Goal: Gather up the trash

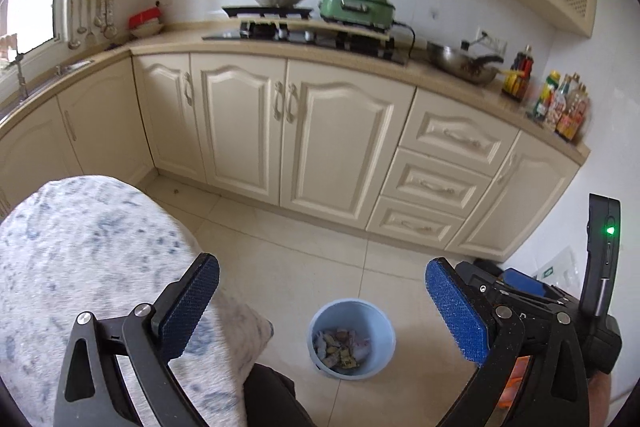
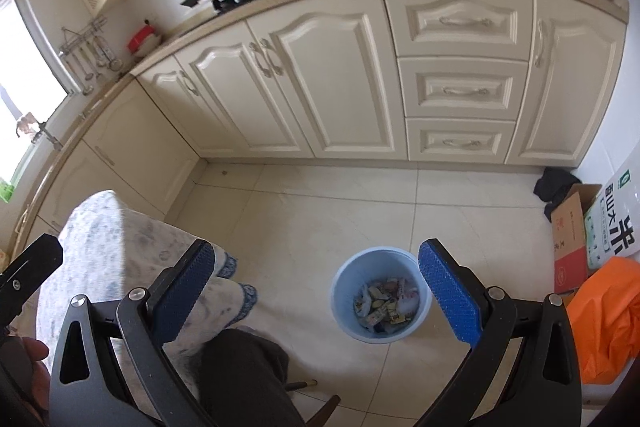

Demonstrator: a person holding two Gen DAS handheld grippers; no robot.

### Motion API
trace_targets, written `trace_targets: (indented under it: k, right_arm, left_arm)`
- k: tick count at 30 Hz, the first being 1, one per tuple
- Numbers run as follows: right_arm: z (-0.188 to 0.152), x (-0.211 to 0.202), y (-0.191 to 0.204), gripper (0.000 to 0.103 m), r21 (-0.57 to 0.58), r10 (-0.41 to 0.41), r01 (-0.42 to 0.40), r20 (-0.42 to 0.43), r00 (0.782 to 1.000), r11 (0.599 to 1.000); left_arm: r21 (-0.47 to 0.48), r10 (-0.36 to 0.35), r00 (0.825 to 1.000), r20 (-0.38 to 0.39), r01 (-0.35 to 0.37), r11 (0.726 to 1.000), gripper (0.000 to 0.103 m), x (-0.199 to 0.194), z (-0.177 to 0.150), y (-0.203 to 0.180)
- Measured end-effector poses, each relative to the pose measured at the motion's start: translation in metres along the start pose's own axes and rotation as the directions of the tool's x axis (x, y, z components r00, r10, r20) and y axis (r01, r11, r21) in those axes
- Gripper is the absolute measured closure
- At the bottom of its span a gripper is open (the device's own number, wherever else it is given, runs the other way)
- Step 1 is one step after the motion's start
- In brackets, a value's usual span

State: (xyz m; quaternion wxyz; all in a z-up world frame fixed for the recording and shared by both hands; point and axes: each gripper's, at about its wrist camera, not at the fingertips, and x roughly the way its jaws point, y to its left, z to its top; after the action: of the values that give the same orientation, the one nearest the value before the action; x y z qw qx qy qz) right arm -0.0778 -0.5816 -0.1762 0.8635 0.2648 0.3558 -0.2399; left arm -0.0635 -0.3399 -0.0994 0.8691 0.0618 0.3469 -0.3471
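Both grippers are being held spread wide and empty above the floor: left gripper (image 1: 322, 303), right gripper (image 2: 316, 291). The trash (image 2: 386, 301) is lying inside the blue bin (image 2: 352, 323), which is standing on the tiles (image 2: 320, 219) near the cabinets (image 2: 332, 75), beside a patterned cloth (image 1: 80, 247).

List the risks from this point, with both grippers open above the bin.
1. The blue bin is small and sits on bare floor tile; trash dropped from up here may miss it.
2. The tablecloth hangs beside the left gripper and could snag.
3. The right gripper could knock the light bin over when it comes down.
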Motion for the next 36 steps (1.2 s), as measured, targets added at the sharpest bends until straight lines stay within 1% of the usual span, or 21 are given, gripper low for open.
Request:
trace_targets:
  k: [3, 6, 9, 11, 12, 15, 19, 22, 24, 27, 30, 35, 36]
  right_arm:
    - [0.001, -0.022, 0.025, 0.0, -0.036, 0.035, -0.033, 0.039, 0.999, 0.999]
    - [-0.001, -0.044, 0.055, 0.0, -0.085, 0.085, -0.078, 0.075, 0.994, 0.993]
    - [-0.006, -0.065, 0.087, 0.0, -0.141, 0.141, -0.126, 0.1, 0.985, 0.982]
    - [-0.011, -0.08, 0.107, 0.0, -0.179, 0.179, -0.157, 0.115, 0.977, 0.971]
    - [-0.014, -0.087, 0.12, 0.0, -0.202, 0.202, -0.175, 0.121, 0.972, 0.964]
    - [-0.028, -0.109, 0.158, 0.0, -0.276, 0.259, -0.215, 0.134, 0.956, 0.937]
    - [-0.05, -0.137, 0.205, 0.0, -0.382, 0.319, -0.243, 0.149, 0.936, 0.892]
    - [-0.071, -0.16, 0.24, 0.0, -0.464, 0.356, -0.247, 0.165, 0.92, 0.851]
    - [-0.084, -0.173, 0.257, 0.0, -0.5, 0.384, -0.254, 0.174, 0.907, 0.828]
    - [-0.1, -0.19, 0.275, 0.0, -0.526, 0.407, -0.259, 0.186, 0.894, 0.81]
    - [-0.115, -0.205, 0.289, 0.0, -0.55, 0.421, -0.255, 0.197, 0.886, 0.795]
    - [-0.131, -0.222, 0.301, 0.0, -0.579, 0.453, -0.268, 0.202, 0.868, 0.77]
    - [-0.134, -0.225, 0.303, 0.0, -0.583, 0.459, -0.271, 0.201, 0.865, 0.766]
  left_arm:
    - [-0.017, 0.026, 0.998, 0.06, -0.025, 1.0, 0.001, -0.051, -0.017, 0.018]
    - [-0.046, 0.064, 0.99, 0.123, -0.059, 0.997, 0.001, -0.103, -0.035, 0.034]
    - [-0.074, 0.136, 0.972, 0.19, -0.123, 0.99, 0.001, -0.157, -0.059, 0.044]
    - [-0.101, 0.186, 0.956, 0.225, -0.167, 0.981, 0.001, -0.194, -0.075, 0.052]
    - [-0.117, 0.214, 0.947, 0.238, -0.191, 0.975, 0.001, -0.212, -0.085, 0.056]
    - [-0.162, 0.314, 0.911, 0.268, -0.279, 0.947, 0.001, -0.264, -0.113, 0.066]
    - [-0.218, 0.44, 0.853, 0.281, -0.39, 0.895, 0.001, -0.33, -0.151, 0.075]
    - [-0.25, 0.509, 0.813, 0.282, -0.45, 0.858, 0.001, -0.375, -0.178, 0.078]
    - [-0.269, 0.548, 0.787, 0.284, -0.484, 0.833, 0.001, -0.4, -0.193, 0.077]
    - [-0.3, 0.591, 0.75, 0.297, -0.514, 0.804, 0.001, -0.436, -0.213, 0.068]
    - [-0.328, 0.616, 0.725, 0.308, -0.527, 0.784, 0.001, -0.466, -0.231, 0.054]
    - [-0.337, 0.639, 0.7, 0.318, -0.547, 0.766, 0.001, -0.483, -0.25, 0.032]
    - [-0.342, 0.65, 0.689, 0.321, -0.556, 0.758, 0.001, -0.491, -0.256, 0.026]
